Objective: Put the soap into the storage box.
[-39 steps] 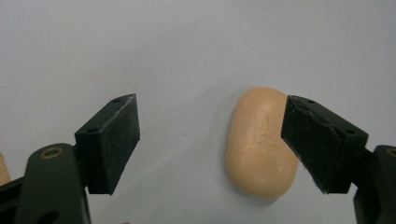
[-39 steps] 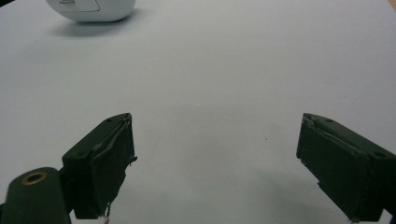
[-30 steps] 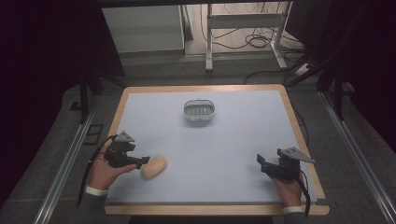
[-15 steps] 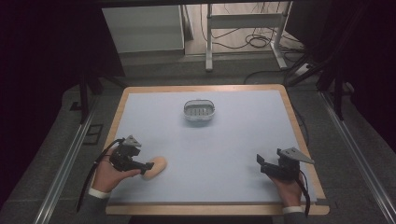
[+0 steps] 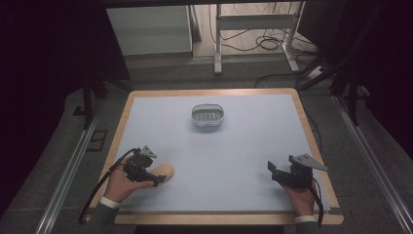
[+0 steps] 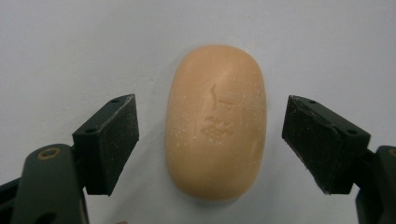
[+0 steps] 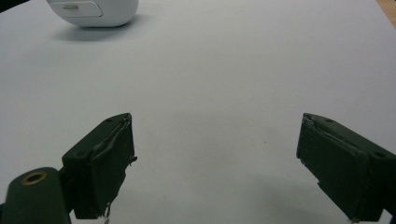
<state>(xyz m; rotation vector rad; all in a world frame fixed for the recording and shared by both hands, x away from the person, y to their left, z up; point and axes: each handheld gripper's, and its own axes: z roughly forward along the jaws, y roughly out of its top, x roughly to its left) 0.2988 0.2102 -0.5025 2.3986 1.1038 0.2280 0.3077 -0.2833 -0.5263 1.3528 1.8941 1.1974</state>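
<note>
I have the left tool [image 6: 210, 140] wide open astride the soap [image 6: 215, 122]; next, close, then carry toward the dish [image 5: 208, 115] at 12 o'clock.

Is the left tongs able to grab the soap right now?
Probably yes. The left tongs are open with one jaw on each side of the soap, not touching it, and nothing sits between them. Closing should catch it across its narrow width.
</note>
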